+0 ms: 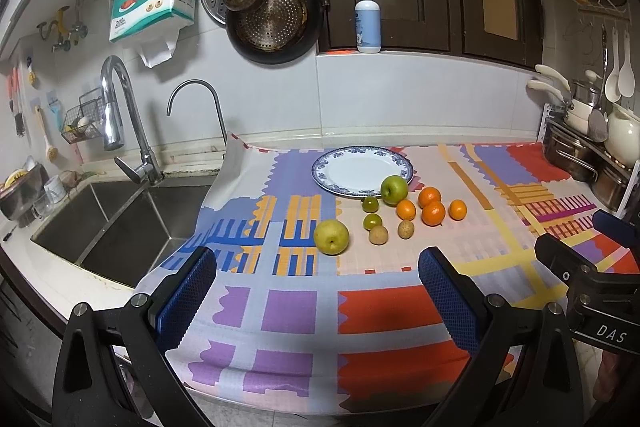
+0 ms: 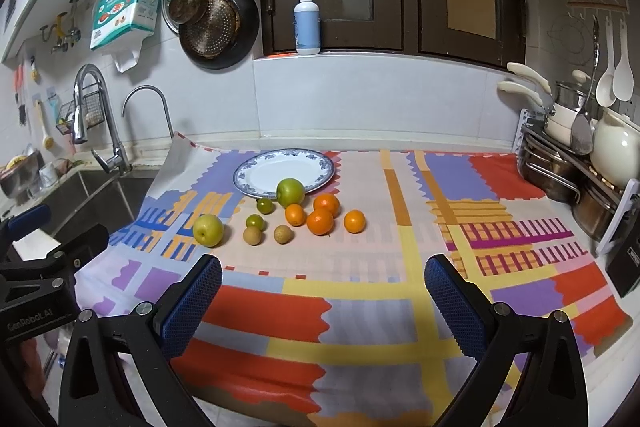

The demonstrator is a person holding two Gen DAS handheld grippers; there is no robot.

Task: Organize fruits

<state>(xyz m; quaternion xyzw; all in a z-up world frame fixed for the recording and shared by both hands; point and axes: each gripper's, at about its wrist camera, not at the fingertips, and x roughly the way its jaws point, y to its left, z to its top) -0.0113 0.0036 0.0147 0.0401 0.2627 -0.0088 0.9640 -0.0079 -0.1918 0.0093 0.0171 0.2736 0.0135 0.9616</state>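
Observation:
An empty blue-rimmed white plate [image 1: 362, 169] [image 2: 284, 171] sits at the back of the patterned cloth. In front of it lie a green apple [image 1: 394, 189] [image 2: 290, 192], a yellow pear [image 1: 331, 237] [image 2: 208, 230], several oranges [image 1: 433, 213] [image 2: 320, 221], two small green fruits [image 1: 372, 221] [image 2: 255, 221] and two brown longans [image 1: 378, 235] [image 2: 252, 235]. My left gripper [image 1: 318, 269] is open and empty, well short of the fruit. My right gripper [image 2: 323, 277] is open and empty, also short of the fruit.
A steel sink [image 1: 108, 223] with faucets [image 1: 120, 115] lies left of the cloth. Pots and a kettle [image 2: 616, 147] fill a rack at the right. A soap bottle [image 2: 307, 21] stands on the window sill. Pans [image 1: 272, 15] hang on the wall.

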